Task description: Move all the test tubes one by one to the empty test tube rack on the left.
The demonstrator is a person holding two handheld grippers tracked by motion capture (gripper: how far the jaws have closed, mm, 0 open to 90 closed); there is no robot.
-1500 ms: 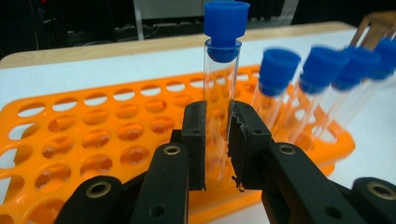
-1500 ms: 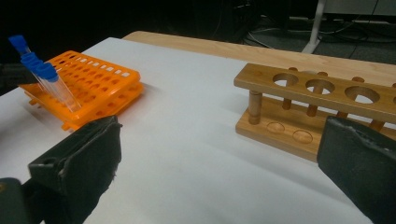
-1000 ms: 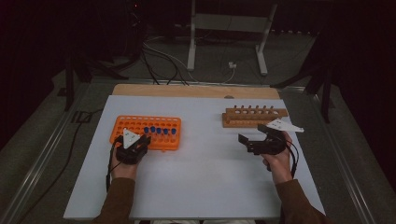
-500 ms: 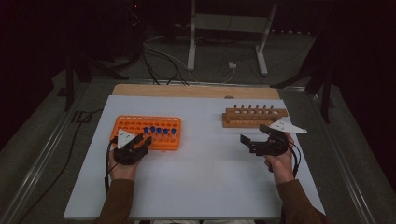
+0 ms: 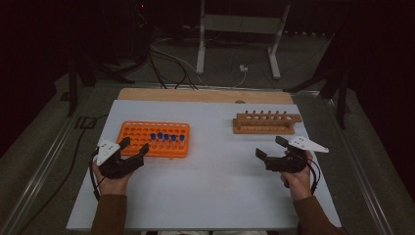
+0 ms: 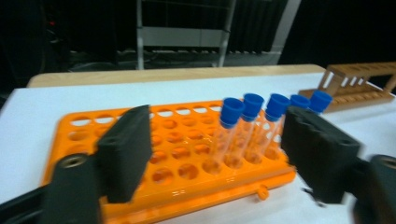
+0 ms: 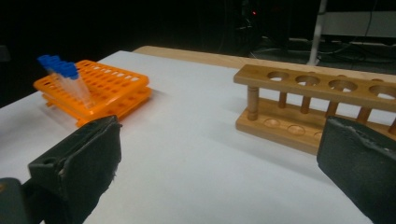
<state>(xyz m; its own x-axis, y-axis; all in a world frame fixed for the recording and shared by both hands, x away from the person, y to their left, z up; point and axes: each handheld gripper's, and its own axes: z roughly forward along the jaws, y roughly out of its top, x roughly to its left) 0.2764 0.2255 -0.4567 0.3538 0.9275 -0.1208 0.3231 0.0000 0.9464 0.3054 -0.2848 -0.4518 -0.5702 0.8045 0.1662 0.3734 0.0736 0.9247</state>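
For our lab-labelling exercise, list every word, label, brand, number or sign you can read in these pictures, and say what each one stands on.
None can be read.
Orange rack: no lettering shows.
Blue-capped tubes: caps and walls look plain.
Wooden rack: bare wood, no marks.
White table top: blank.
Left gripper and right gripper: no brand or label legible on the black fingers or grey plates.

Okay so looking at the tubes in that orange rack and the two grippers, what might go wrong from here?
1. The blue-capped tubes stand packed in one row and lean, so the left gripper, its jaws just opened with nothing between them, might catch two tubes or knock a neighbour.
2. The orange rack sits loose on the white table; a sideways pull could drag it.
3. The wooden rack lies just ahead of the open right gripper, which could bump it.
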